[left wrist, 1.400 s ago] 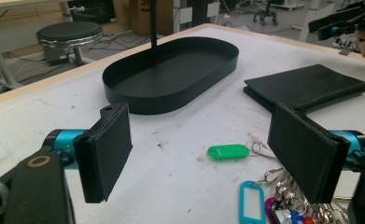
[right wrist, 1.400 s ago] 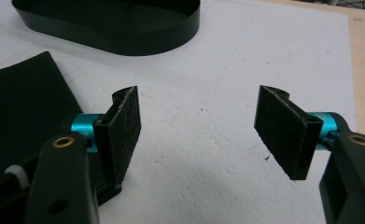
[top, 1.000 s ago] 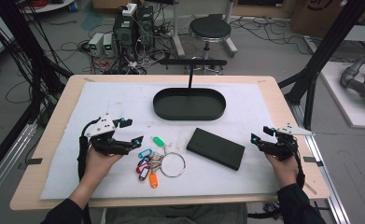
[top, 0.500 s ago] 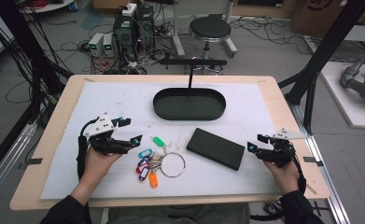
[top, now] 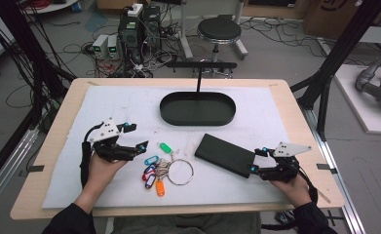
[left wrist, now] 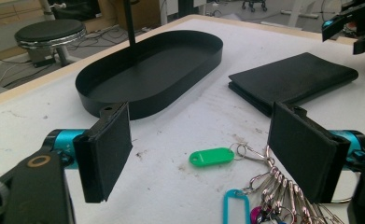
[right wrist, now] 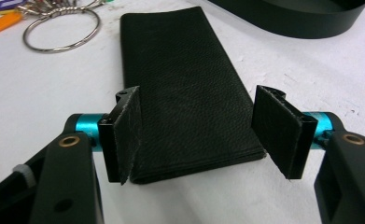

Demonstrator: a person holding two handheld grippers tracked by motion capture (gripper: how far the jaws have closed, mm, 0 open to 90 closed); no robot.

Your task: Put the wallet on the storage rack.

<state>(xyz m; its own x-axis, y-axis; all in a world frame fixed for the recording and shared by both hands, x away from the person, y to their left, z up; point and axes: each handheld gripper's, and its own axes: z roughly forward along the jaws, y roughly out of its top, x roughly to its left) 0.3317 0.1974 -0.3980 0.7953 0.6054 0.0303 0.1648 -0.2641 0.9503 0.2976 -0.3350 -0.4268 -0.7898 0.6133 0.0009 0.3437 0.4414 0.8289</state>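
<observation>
**Right Gripper Brought to the End of the Black Wallet, Jaws Apart**

Two grippers were held at the near side of the table (top: pixel 305 109), one in each hand. The right gripper (top: pixel 254 161) was seen at the near right end of one black wallet (top: pixel 224 155); in the right gripper view its two jaws stood apart on either side of that end of the wallet (right wrist: pixel 189 93), the left pad just beside the edge and the right pad clear of it, so nothing was clamped. Its jaws had just been opening a little, with the wallet's end between them. The left gripper (top: pixel 133 136) was held above the white mat (top: pixel 129 102), its two jaws likewise apart and closed on nothing, as shown in the left gripper view.

Between the two grippers lay one key ring (top: pixel 180 172) bearing several coloured tags: one green tag (top: pixel 166 147), one orange tag (top: pixel 160 188), and blue and purple ones whose number could not be told exactly. The wallet lay flat on the mat, just right of the ring and apart from it.

Farther off, one black oval tray (top: pixel 198 118) stood on the mat, well apart from the wallet, with one thin upright post (top: pixel 198 83) at its far side. Beyond the table one round black stool (top: pixel 219 30) was seen on the floor.
</observation>
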